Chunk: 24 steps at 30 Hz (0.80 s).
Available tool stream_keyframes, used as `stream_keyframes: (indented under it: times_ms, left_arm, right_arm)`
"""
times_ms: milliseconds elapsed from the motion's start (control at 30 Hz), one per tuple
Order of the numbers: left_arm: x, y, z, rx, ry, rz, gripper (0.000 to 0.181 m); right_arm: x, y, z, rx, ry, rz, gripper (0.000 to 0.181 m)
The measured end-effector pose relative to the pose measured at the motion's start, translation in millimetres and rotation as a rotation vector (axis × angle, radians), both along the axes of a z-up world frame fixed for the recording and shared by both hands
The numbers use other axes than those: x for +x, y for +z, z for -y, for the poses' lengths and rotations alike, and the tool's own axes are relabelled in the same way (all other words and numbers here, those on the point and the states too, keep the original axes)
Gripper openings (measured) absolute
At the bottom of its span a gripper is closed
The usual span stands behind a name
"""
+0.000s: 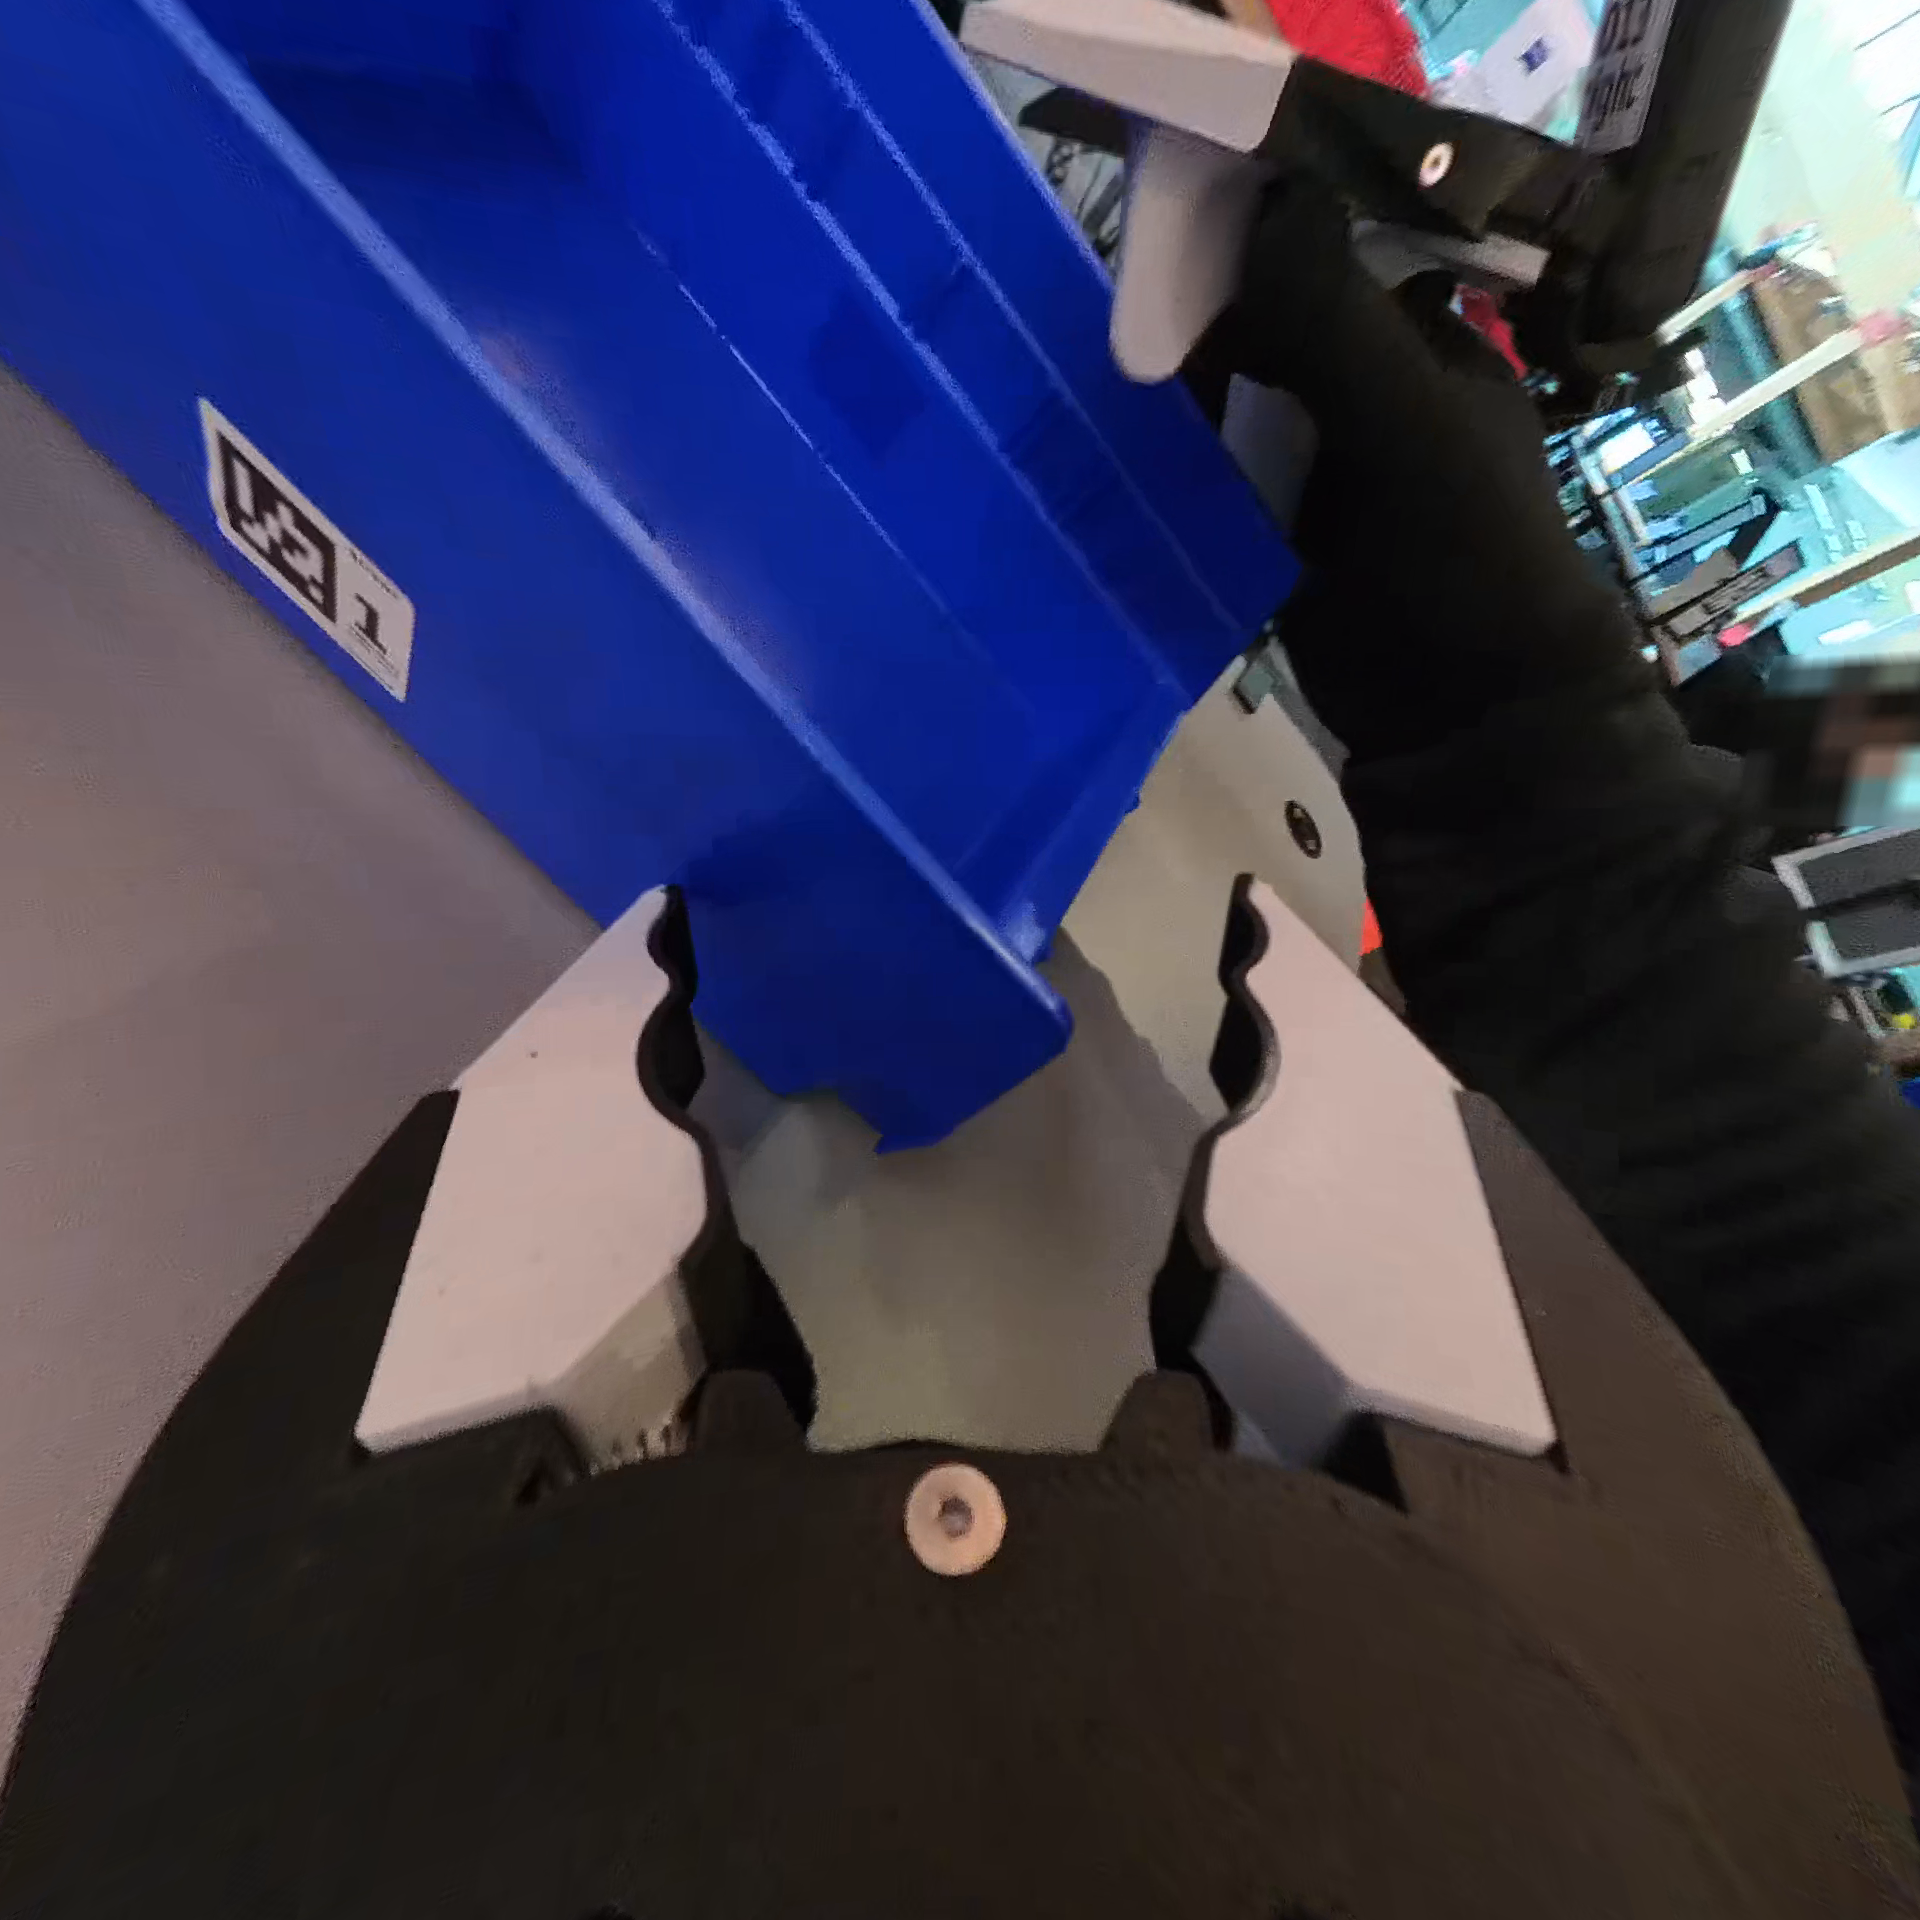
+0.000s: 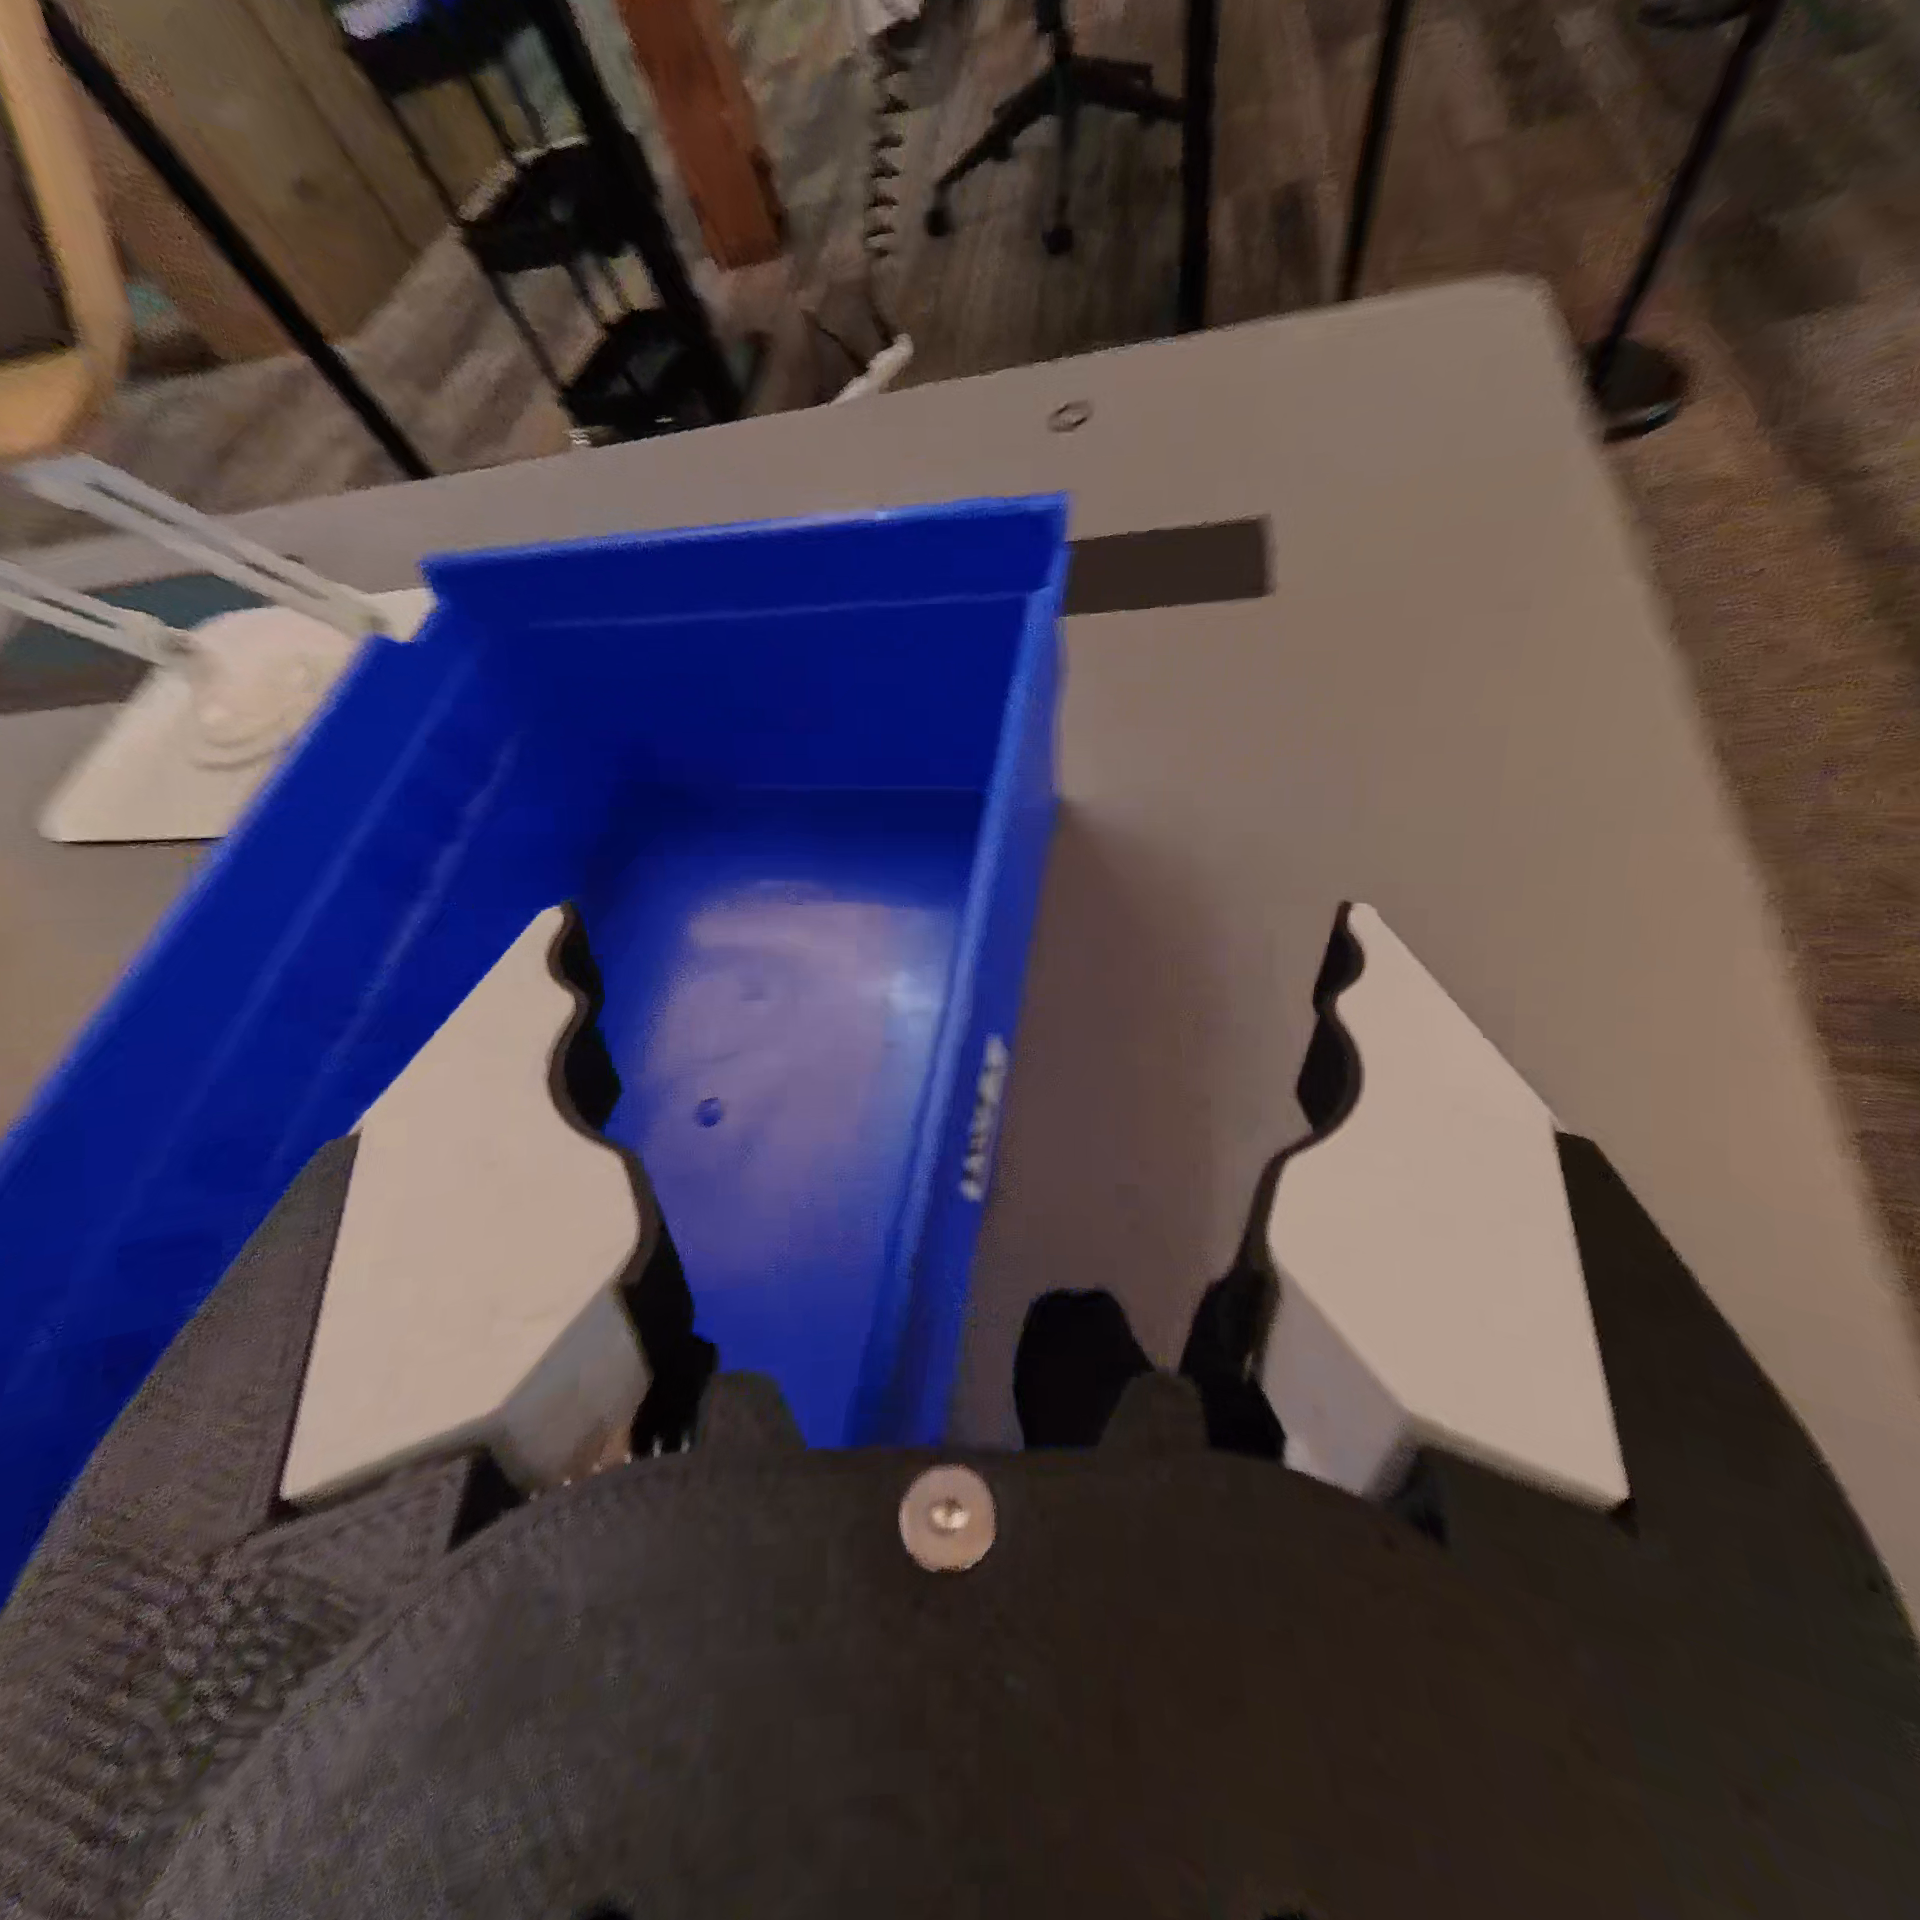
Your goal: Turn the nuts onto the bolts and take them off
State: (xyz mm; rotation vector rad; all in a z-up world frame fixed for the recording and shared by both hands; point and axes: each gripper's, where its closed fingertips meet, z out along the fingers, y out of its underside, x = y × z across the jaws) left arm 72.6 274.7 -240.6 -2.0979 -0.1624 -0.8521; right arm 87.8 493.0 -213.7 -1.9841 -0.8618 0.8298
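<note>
Left gripper (image 1: 961, 1039): nearest my left lens; jaws spread, the near corner of the blue bin between them, fingers not pressed on it as far as I can tell.
Blue bin (image 1: 644, 499): tilted across my left view, a white tag stuck on its outer wall; it rests on the grey table (image 1: 156, 883).
Right gripper, far view (image 1: 1195, 208): over the bin's far end in my left view, grey finger at the rim; whether it touches, I cannot tell.
Right gripper, own view (image 2: 961, 1049): jaws spread, holding nothing, straddling the bin's right wall (image 2: 997, 935).
Bin floor (image 2: 790, 1039): bare but for one small dark speck, too blurred for me to name.
Nuts and bolts: not visible in either view; I cannot place them.
White lamp base (image 2: 187, 748): left of the bin on the table.
Step in hand: I judge handling of the bin, threading not begun.
Next move: I judge it calls for finding the nuts and bolts, then pinching one in each gripper.
</note>
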Motion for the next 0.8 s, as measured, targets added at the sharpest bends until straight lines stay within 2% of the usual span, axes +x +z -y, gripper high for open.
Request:
stream_keyframes:
  times_ms: [67,167,267,333,433,533,600,700,800]
  left_arm:
    - [-9,4,11,0.012,0.012,0.016,0.104]
    - [-36,10,46,0.039,0.018,-0.06,0.115]
    - [-78,7,95,0.052,0.04,-0.206,0.129]
    - [-114,-5,132,0.01,0.072,-0.344,0.14]
    - [-166,-13,184,-0.038,0.148,-0.463,0.151]
    - [-203,-28,233,-0.111,0.165,-0.589,0.158]
    - [-217,-38,258,-0.147,0.166,-0.599,0.158]
    - [-229,-56,283,-0.193,0.14,-0.648,0.158]
    - [-234,-75,297,-0.222,0.107,-0.677,0.156]
  right_arm:
    - [11,20,-8,0.148,-0.06,0.05,0.143]
    - [1,70,26,0.351,-0.022,0.09,0.147]
    - [-44,106,107,0.404,0.157,0.044,0.151]
    - [-80,107,174,0.391,0.326,0.062,0.15]
    - [-127,78,266,0.373,0.553,0.163,0.151]
    - [-168,33,339,0.328,0.726,0.219,0.153]
    - [-189,0,381,0.241,0.819,0.236,0.155]
    - [-209,-42,431,0.132,0.921,0.255,0.155]
    - [-215,-76,453,0.152,0.977,0.351,0.155]
